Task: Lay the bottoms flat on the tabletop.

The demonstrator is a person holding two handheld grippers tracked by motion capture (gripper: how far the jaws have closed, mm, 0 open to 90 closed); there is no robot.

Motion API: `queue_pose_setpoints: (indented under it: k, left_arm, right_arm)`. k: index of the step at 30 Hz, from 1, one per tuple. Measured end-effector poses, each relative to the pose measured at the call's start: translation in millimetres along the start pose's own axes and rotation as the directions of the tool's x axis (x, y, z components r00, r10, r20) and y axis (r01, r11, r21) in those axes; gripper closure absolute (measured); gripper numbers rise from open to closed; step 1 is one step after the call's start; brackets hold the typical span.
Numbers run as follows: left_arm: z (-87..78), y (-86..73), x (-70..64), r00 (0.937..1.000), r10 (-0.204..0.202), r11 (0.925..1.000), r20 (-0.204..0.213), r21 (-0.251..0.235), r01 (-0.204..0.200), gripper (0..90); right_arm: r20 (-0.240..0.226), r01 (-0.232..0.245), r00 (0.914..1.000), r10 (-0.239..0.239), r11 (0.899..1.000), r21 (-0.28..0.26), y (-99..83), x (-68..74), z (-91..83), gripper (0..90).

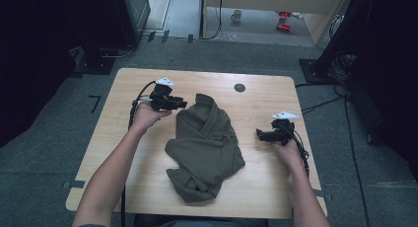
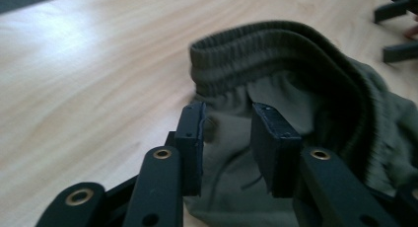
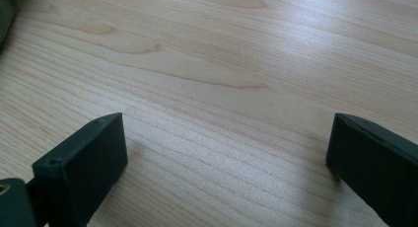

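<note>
An olive-green garment [image 1: 207,143] lies crumpled in the middle of the wooden table [image 1: 268,180], its ribbed waistband [image 2: 276,44] at the far end. My left gripper [image 1: 181,103] reaches the garment's far left edge. In the left gripper view its jaws [image 2: 226,113] stand a little apart, with the cloth just below the waistband lying between them, not pinched. To the right of the garment, my right gripper [image 1: 260,134] rests low over bare wood. Its jaws [image 3: 226,133] are wide open with nothing between them.
A dark round grommet [image 1: 239,87] sits in the table near its far edge. Grey carpet surrounds the table, with black stands and cables at both sides. Bare wood lies left and right of the garment.
</note>
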State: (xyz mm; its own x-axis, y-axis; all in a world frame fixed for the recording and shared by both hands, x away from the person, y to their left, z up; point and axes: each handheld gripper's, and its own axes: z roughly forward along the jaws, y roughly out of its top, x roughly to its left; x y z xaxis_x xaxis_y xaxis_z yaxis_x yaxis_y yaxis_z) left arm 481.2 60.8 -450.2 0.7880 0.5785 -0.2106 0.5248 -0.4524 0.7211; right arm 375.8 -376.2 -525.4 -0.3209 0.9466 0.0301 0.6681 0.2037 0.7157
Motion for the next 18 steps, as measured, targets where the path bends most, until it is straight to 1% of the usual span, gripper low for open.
queue_pose_setpoints:
  k: [2,4,6,8,10,13,15,17,18]
  left_arm:
    - [-3.2,0.2,-3.4,0.9997,0.004,0.9999,0.025,0.012,-0.004,63.2]
    - [-7.0,-0.3,-7.9,0.9991,0.003,0.9999,0.043,0.011,-0.004,61.6]
    - [-11.5,-2.3,-14.4,0.9988,0.02,0.9998,0.044,-0.004,-0.02,60.5]
    - [-15.8,-4.5,-21.3,0.9983,0.043,0.9991,0.04,-0.007,-0.043,59.9]
    - [-20.0,-6.9,-28.0,0.9976,0.057,0.9983,0.04,-0.01,-0.057,58.6]
    - [-25.6,-11.9,-38.3,0.9963,0.082,0.9966,0.025,-0.013,-0.081,56.3]
    - [-28.3,-16.1,-44.7,0.9953,0.094,0.9955,0.022,-0.017,-0.094,55.5]
    - [-30.5,-20.6,-50.9,0.9942,0.104,0.9945,0.024,-0.015,-0.104,54.4]
    - [-31.3,-23.2,-54.2,0.9936,0.11,0.9939,0.025,-0.012,-0.109,53.9]
  right_arm:
    - [0.0,0.0,1.0,0.0,1.0,0.0,0.0,0.1,0.0,1.6]
    - [0.001,-0.001,1.0,0.001,1.0,0.0,-0.1,0.3,0.0,1.6]
    - [0.003,-0.002,1.0,0.002,1.0,0.0,-0.1,0.5,0.0,1.6]
    - [0.005,-0.004,1.0,0.004,1.0,0.0,-0.2,0.8,-0.1,1.6]
    - [0.006,-0.004,1.0,0.004,1.0,-0.001,-0.3,1.1,-0.2,1.6]
    - [0.009,-0.01,0.9999,0.01,1.0,0.0,-0.5,2.0,-0.5,2.1]
    - [0.01,-0.011,0.9999,0.011,1.0,0.002,0.1,2.6,-1.8,6.8]
    - [0.009,-0.008,0.9999,0.008,1.0,0.007,1.4,3.1,-4.5,15.0]
    - [0.008,-0.009,0.9999,0.009,1.0,0.009,1.8,3.3,-5.4,15.9]
